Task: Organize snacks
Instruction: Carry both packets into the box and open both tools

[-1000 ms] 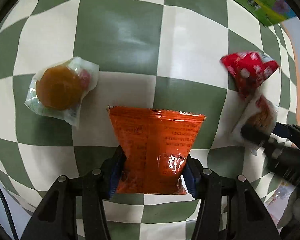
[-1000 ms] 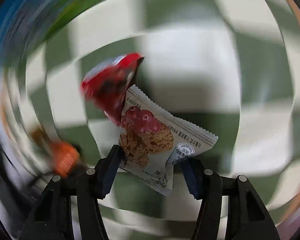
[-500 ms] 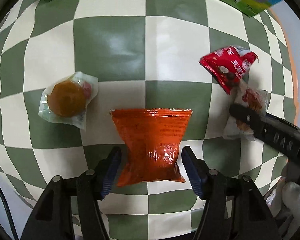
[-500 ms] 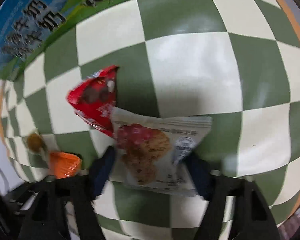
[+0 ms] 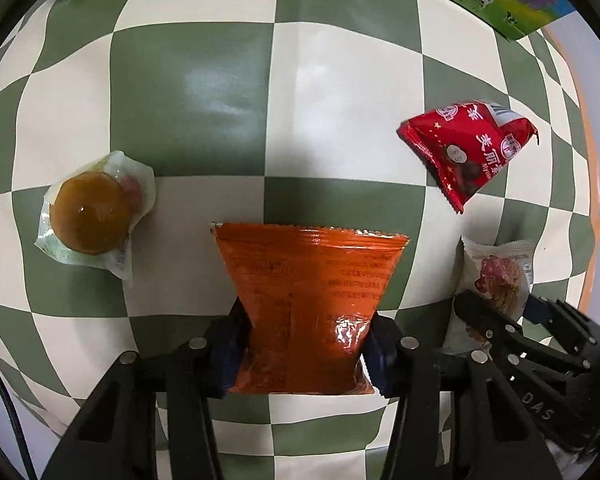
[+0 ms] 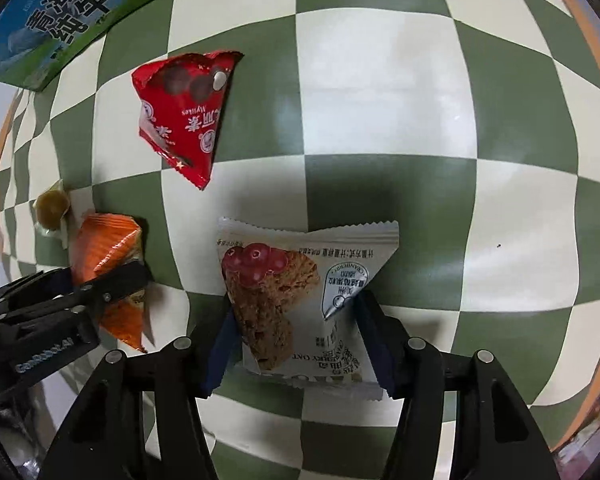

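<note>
In the left wrist view my left gripper (image 5: 304,344) points down at the checkered cloth. Its jaws are closing, and both pads pinch the lower part of an orange snack packet (image 5: 308,280). In the right wrist view my right gripper (image 6: 296,340) is also closing, with its pads squeezing a white cranberry oat packet (image 6: 300,280) at the waist. A red chocolate packet (image 6: 184,112) lies flat on the cloth, apart from both grippers. A round brown pastry (image 5: 90,212) in a clear wrapper lies to the left of the orange packet.
A green and blue milk carton (image 6: 60,12) lies along the far edge of the green and cream checkered cloth (image 5: 204,92). The two grippers stand side by side, close together. An orange table border (image 5: 588,184) shows at the right.
My left gripper opened off the orange packet half a second ago and has pinched it again. The white packet in the right gripper no longer overlaps the red packet, which lies by itself.
</note>
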Tool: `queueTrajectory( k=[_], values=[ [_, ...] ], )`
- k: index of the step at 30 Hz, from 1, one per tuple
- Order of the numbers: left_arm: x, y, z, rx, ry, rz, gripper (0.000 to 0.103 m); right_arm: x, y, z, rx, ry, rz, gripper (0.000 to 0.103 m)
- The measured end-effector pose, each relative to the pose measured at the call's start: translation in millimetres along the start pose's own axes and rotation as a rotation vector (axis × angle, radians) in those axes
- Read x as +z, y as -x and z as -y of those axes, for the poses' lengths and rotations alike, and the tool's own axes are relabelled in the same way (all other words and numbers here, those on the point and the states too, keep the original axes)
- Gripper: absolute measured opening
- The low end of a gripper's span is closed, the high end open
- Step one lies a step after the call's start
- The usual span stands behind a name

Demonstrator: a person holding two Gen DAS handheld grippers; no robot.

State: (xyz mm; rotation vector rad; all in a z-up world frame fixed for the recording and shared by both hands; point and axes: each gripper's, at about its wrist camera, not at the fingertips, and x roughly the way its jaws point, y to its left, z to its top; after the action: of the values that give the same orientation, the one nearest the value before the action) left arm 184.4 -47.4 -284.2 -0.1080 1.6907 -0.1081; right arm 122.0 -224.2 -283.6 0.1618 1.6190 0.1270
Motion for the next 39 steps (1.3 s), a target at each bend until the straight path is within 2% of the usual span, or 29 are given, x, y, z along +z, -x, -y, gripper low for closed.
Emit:
queueTrajectory(
  k=[1, 4, 5, 7, 13, 19, 22, 25, 27, 30, 33, 39],
  values=[
    [0, 3, 0, -0.002, 0.001, 0.005, 0.046, -5, 4, 11, -0.006, -0.001, 0.013, 0.055],
    [8, 28, 8, -0.024, -0.004, 0.027, 0.045, -14, 13, 11, 0.001, -0.012, 0.055, 0.049],
    [-1, 37, 8, -0.037, -0.008, 0.037, 0.045, -27, 14, 14, 0.015, -0.009, 0.062, 0.049],
    [-6, 60, 6, -0.063, -0.023, 0.059, 0.045, -28, 18, 3, 0.046, -0.003, 0.061, 0.048],
    [0, 140, 1, -0.159, -0.039, 0.173, 0.045, -32, 78, -1, 0.169, 0.025, 0.116, 0.048],
    [31, 216, -1, -0.231, -0.032, 0.308, 0.046, -3, 157, -3, 0.305, 0.045, 0.232, 0.048],
    [63, 251, -13, -0.198, -0.033, 0.378, 0.046, 21, 192, -23, 0.349, 0.053, 0.296, 0.048],
    [100, 253, -19, -0.152, -0.009, 0.4, 0.046, 56, 216, -44, 0.369, 0.066, 0.359, 0.048],
    [127, 244, -30, -0.106, 0.01, 0.38, 0.046, 87, 227, -57, 0.348, 0.084, 0.394, 0.048],
    [156, 232, -49, -0.046, 0.037, 0.34, 0.046, 132, 215, -80, 0.322, 0.096, 0.412, 0.048],
    [180, 216, -65, 0.012, 0.062, 0.303, 0.046, 166, 204, -90, 0.31, 0.1, 0.393, 0.048],
    [202, 192, -77, 0.028, 0.092, 0.26, 0.046, 210, 171, -109, 0.257, 0.122, 0.34, 0.048]
  ],
)
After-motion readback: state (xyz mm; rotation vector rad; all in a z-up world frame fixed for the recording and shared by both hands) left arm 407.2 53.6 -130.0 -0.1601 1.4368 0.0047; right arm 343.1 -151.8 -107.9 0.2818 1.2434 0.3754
